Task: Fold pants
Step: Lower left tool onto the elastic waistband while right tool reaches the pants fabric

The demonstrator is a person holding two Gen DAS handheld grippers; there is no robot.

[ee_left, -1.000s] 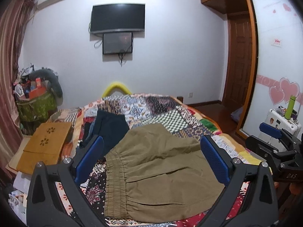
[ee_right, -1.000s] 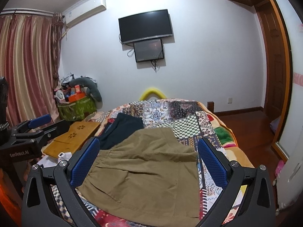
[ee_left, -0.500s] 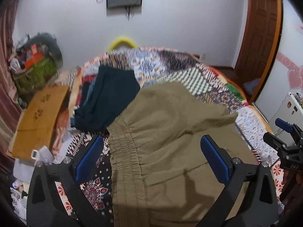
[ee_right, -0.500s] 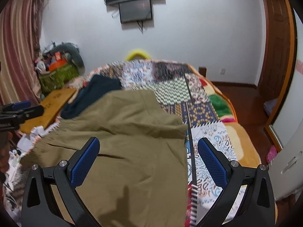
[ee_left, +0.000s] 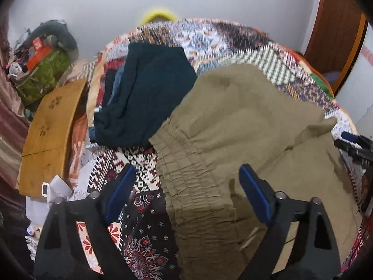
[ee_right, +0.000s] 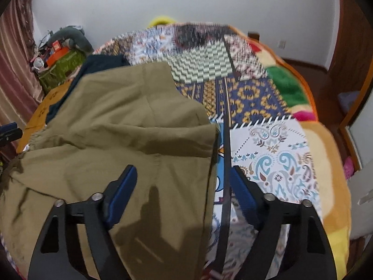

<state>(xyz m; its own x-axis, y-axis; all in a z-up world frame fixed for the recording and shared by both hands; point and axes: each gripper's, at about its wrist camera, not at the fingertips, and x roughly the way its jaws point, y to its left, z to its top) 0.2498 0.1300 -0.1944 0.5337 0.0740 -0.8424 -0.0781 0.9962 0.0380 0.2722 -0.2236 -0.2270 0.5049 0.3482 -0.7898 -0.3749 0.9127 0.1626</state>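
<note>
Now reaching for the olive pants (ee_left: 235, 126), lying spread and partly doubled over on the patchwork bed (ee_right: 275, 144), beside a dark folded garment (ee_left: 149, 98). Best to take both grips low and at the very edge: the elastic waistband (ee_left: 186, 163) with the left gripper (ee_left: 186, 186), the long side hem (ee_right: 211, 163) with the right gripper (ee_right: 184, 186). Better to pinch all layers together, then lift evenly, so no crease gets dragged. Also wise to avoid catching the quilt under the cloth.

Left gripper tilted down over the waistband, fingers (ee_left: 254, 191) spread wide, holding nothing. Right gripper also pitched down, straddling the hem, fingers (ee_right: 123, 193) spread apart, empty, with a dark strap (ee_right: 226, 154) running just beside its right finger.
</note>
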